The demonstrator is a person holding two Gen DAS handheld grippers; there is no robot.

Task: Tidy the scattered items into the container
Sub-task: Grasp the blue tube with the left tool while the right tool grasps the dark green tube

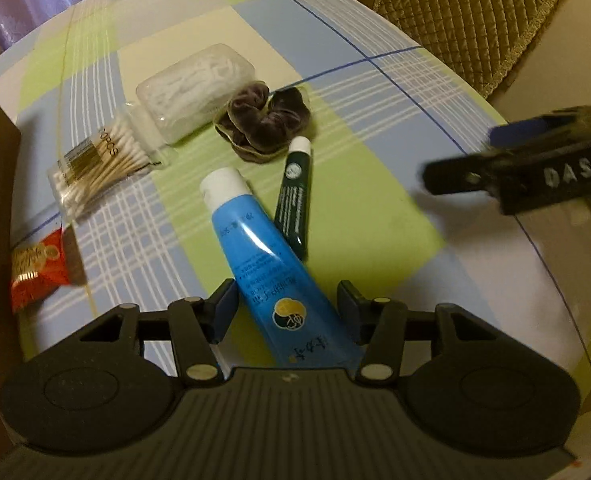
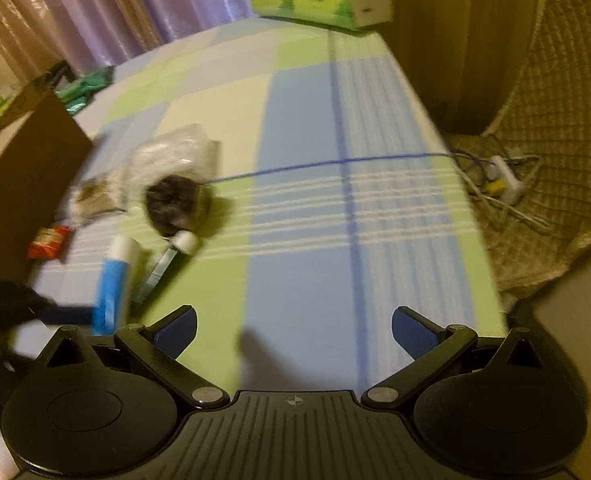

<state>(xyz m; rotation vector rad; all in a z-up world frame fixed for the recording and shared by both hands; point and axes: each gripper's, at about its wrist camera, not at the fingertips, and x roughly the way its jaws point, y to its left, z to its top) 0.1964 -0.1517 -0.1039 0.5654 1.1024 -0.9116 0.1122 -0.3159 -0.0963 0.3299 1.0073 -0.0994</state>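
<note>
The blue tube lies lengthwise between the left tongs' open, empty jaws, cap pointing away, while the right tongs, wide open and empty, hover well off to its right.

A home: checked tablecloth, curtains, quilted chair cover and toiletries such as cotton swabs.

Small things lying on the checked table

A blue tube is lying flat beside a thin green tube, near a brown scrunchie.
</note>
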